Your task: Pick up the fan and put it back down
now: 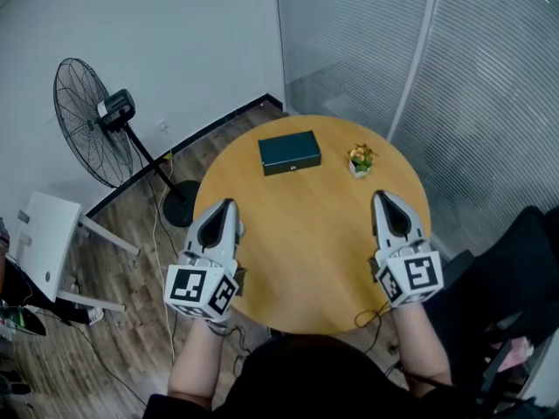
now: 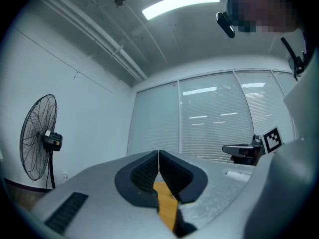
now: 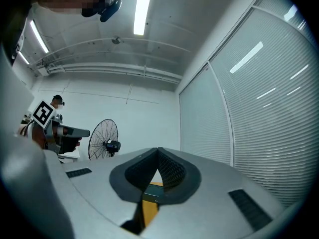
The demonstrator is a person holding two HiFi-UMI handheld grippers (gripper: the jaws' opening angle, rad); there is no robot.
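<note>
A black pedestal fan [image 1: 90, 122] stands on the floor to the left of the round wooden table [image 1: 306, 234], near the white wall; it also shows as the fan [image 2: 40, 138] at the left of the left gripper view and as the fan [image 3: 103, 145] in the right gripper view. My left gripper [image 1: 230, 204] rests on the table's left side, shut and empty, jaw tips touching [image 2: 158, 153]. My right gripper [image 1: 380, 196] lies on the table's right side, likewise shut with nothing in it [image 3: 158, 150]. Both are well away from the fan.
A dark green box [image 1: 289, 153] and a small potted plant [image 1: 360, 159] sit at the table's far side. A white stool [image 1: 48, 244] stands on the floor at left. The fan's cable [image 1: 159, 208] runs over the floor. Glass walls with blinds [image 1: 454, 77] close off the right.
</note>
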